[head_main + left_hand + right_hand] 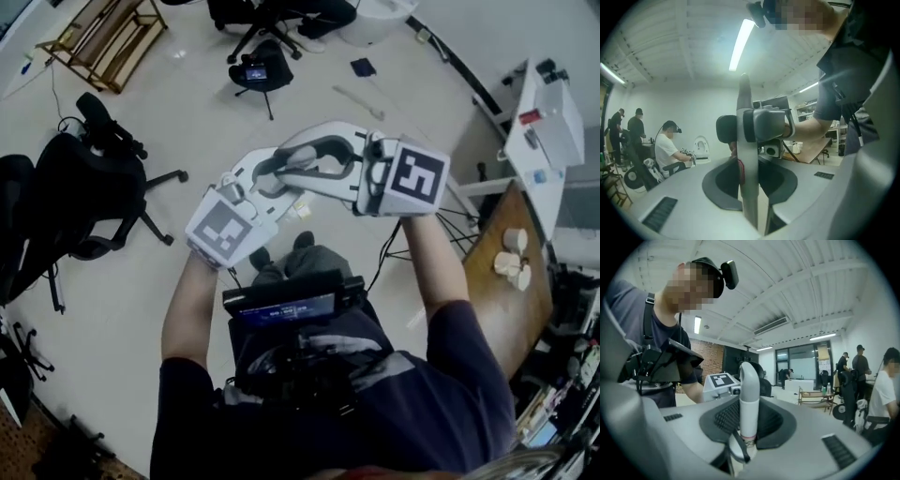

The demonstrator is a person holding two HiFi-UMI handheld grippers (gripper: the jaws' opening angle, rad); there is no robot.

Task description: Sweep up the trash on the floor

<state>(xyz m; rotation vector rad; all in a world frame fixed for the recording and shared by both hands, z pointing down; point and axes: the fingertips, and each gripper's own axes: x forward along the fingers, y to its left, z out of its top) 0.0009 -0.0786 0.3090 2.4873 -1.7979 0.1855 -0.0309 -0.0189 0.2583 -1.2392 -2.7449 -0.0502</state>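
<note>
Trash [363, 67], a dark scrap, lies on the floor [187, 112] far ahead to the right, while the left gripper [750, 176] clamps narrowly on a thin flat handle [744, 117] and the right gripper [749, 425] grips a rounded white handle [749, 390], both raised close together.

Claws: 2, left claw [750, 169], right claw [746, 419].
Handles gripped: 2, flat grey handle [744, 108] in left, white round handle [749, 380] in right.
Office chairs: 2, 9 o'clock [75, 187], 12 o'clock [272, 14].
Wooden rack [103, 37]: 1, 11 o'clock.
Bench [506, 314]: 1, 3 o'clock.
Pale round items [515, 240] on bench: 3.
Bystanders [665, 150], left gripper view: 3.
</note>
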